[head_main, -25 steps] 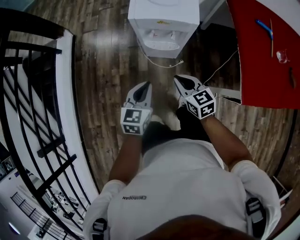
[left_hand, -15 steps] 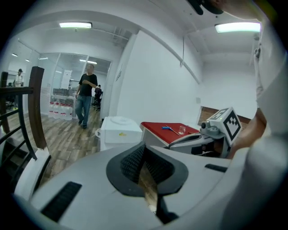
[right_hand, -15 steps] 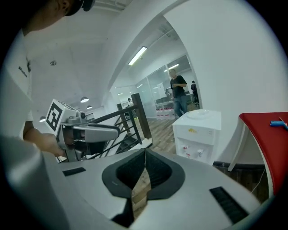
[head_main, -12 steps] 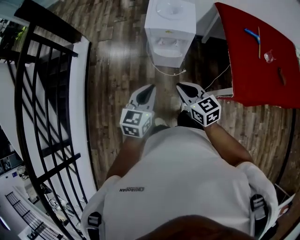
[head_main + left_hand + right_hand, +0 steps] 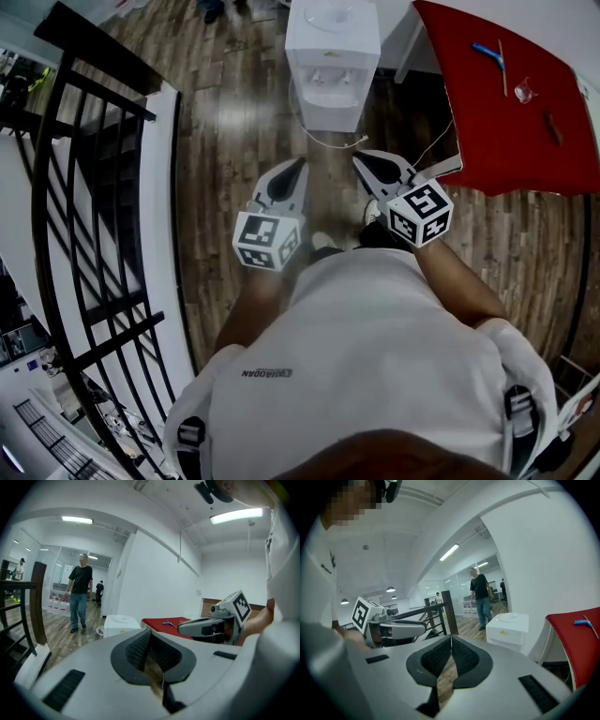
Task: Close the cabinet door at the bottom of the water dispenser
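Observation:
The white water dispenser [image 5: 333, 58] stands on the wooden floor ahead of me, seen from above; its lower cabinet door is not visible from here. It also shows in the left gripper view as a white box [image 5: 121, 624], and the same dispenser [image 5: 508, 626] appears in the right gripper view. My left gripper [image 5: 299, 166] and right gripper [image 5: 360, 157] are held side by side in the air, well short of the dispenser. Both point toward it. The left gripper's jaw tips [image 5: 149, 631] meet with nothing between them, and the right gripper's tips [image 5: 451, 637] do too.
A red table [image 5: 497, 112] with small items stands at the right, beside the dispenser. A black stair railing [image 5: 84, 187] runs along the left. A white cable [image 5: 337, 142] lies on the floor by the dispenser. A person [image 5: 79, 595] walks in the corridor beyond.
Both grippers have risen and my view has lifted with them, so the dispenser looks smaller and farther. The jaws stayed shut.

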